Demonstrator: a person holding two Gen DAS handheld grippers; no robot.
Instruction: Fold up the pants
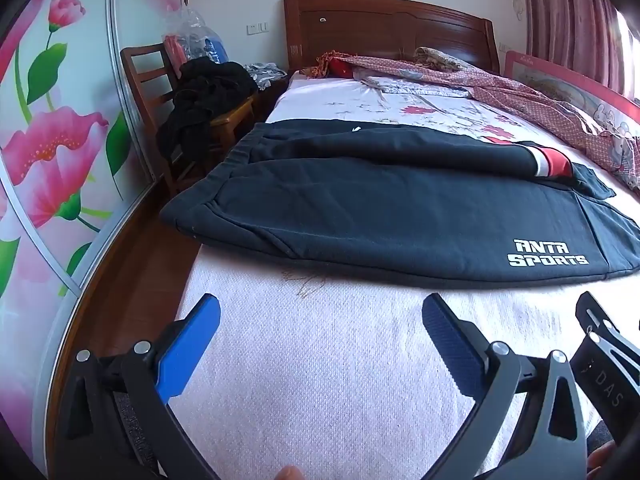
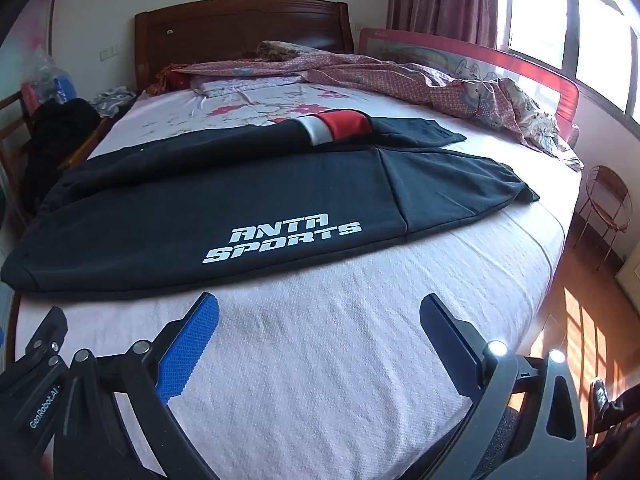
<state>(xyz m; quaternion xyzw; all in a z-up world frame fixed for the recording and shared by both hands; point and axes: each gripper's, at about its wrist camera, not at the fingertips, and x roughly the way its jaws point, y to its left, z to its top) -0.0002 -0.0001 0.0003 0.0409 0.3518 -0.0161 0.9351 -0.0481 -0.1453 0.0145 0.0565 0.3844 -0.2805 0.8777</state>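
Note:
Dark navy pants with white "ANTA SPORTS" lettering lie flat across the bed, waistband at the left, legs running right; a red and white band shows on the far leg. They also show in the right wrist view. My left gripper is open and empty, hovering over the bare sheet just in front of the near edge of the pants. My right gripper is open and empty too, over the sheet in front of the lettering. The right gripper's side shows at the right of the left wrist view.
The bed has a pale pink sheet and a wooden headboard. A crumpled patterned quilt lies along the far right by a red bed rail. A wooden chair piled with dark clothes stands left of the bed. A wire stool stands on the floor at the right.

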